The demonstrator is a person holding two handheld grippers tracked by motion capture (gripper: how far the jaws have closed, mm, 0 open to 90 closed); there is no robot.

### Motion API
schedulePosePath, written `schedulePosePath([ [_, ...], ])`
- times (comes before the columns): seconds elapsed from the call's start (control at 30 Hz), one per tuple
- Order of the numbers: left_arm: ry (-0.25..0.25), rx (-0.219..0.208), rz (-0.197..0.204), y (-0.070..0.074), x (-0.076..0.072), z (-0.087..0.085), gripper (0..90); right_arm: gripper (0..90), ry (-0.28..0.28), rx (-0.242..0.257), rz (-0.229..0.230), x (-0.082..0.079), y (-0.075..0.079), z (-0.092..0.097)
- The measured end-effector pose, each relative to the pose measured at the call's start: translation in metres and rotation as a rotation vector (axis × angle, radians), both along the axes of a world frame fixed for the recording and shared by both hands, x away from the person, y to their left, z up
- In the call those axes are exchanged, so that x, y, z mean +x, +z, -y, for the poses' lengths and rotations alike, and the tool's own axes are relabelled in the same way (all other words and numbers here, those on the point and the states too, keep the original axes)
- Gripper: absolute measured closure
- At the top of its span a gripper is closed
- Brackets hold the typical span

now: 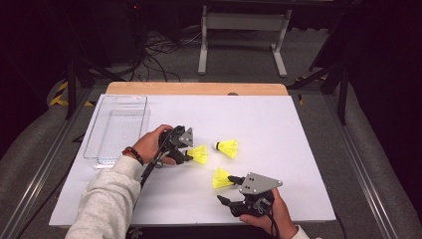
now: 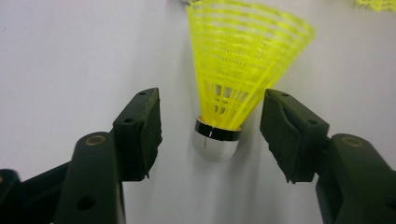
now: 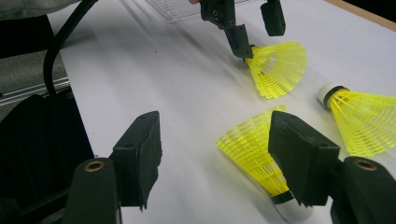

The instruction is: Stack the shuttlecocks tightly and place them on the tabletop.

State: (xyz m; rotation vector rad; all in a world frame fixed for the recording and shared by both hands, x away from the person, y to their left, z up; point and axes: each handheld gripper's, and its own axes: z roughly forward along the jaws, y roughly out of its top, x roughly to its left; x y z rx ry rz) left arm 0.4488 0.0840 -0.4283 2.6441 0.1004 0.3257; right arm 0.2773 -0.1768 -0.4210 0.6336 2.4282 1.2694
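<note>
Left gripper [image 2: 210, 133] jaws spread wide, yellow shuttlecock [image 2: 233, 88] cork framed between, untouched. Right gripper [image 3: 215, 154] jaws parted wide; second shuttlecock [image 3: 252, 149] partly hidden behind one jaw, contact unclear.

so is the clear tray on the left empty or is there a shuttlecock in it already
Empty. In the high view the clear tray shows only white table through its bottom; all three yellow shuttlecocks lie out on the table.

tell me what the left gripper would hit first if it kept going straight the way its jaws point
Most likely the yellow mesh-skirted shuttlecock with the silver cap: it lies between the open jaws of the left gripper, cap nearest. Depth is uncertain, but nothing sits in front of it.
</note>
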Motion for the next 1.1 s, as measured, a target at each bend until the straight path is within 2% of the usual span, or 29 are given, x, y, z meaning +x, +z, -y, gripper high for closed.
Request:
schedulePosePath([
  [0.03,0.004,-0.013,-0.011,0.001,0.000,0.000,34.5,35.7,0.000,0.001,0.001,0.000,0.000,0.000],
  [0.27,-0.018,-0.017,-0.037,-0.001,-0.001,0.003,34.8,35.4,-0.005,0.006,0.005,0.000,0.001,0.001],
  [0.5,-0.024,-0.026,-0.024,0.002,-0.003,0.004,32.7,35.3,-0.003,0.010,0.008,0.000,0.002,0.002],
  [0.57,-0.025,-0.018,-0.006,0.004,-0.004,0.004,32.3,35.2,-0.005,0.014,0.006,0.000,0.002,0.002],
  [0.63,-0.022,-0.030,-0.002,0.005,-0.005,0.003,31.4,35.2,-0.008,0.015,0.010,0.001,0.003,0.002],
  [0.83,0.015,-0.098,0.049,0.017,-0.016,-0.006,25.4,35.2,-0.015,0.021,0.015,0.001,0.004,0.004],
  [0.87,0.015,-0.098,0.049,0.017,-0.016,-0.006,23.8,35.2,-0.016,0.022,0.016,0.002,0.004,0.005],
  [1.03,0.029,-0.201,0.097,0.029,-0.033,-0.020,20.4,35.3,-0.026,0.027,0.025,0.002,0.006,0.007],
  [1.1,0.035,-0.215,0.107,0.031,-0.039,-0.024,19.2,35.3,-0.030,0.027,0.031,0.003,0.007,0.008],
])
